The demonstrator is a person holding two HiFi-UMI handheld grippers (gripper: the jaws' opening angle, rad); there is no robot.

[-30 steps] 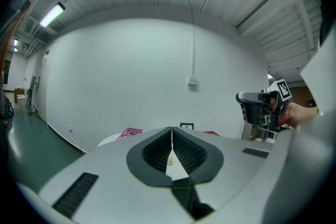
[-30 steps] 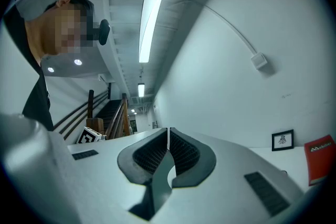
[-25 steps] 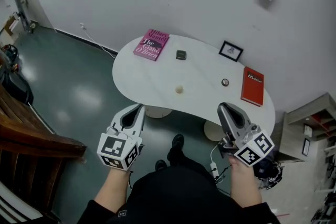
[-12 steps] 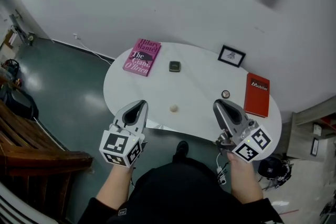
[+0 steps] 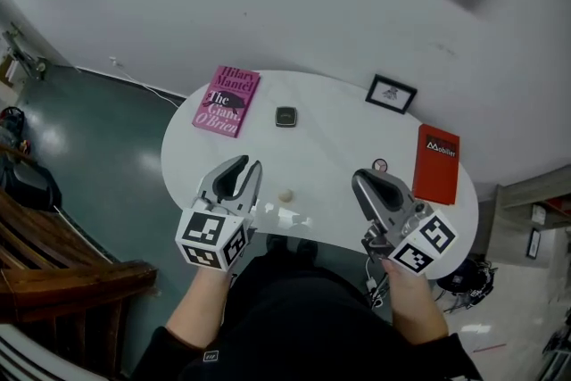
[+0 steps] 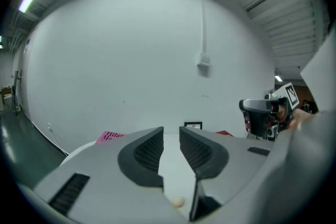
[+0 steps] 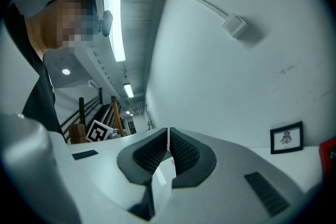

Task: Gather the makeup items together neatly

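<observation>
Left gripper (image 5: pixel 250 163) has advanced over the table (image 5: pixel 330 138) edge, empty jaws opening; small beige ball (image 5: pixel 285 195) lies just to its right. Right gripper (image 5: pixel 357 178) closed.

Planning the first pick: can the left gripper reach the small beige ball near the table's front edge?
Probably yes: the left gripper, fingers opening and empty, hovers just beside the ball with bare table between.

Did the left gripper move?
Yes. The left gripper came forward over the near edge of the white table, beside the cream ball; its jaws are opening, nothing between them.
</observation>
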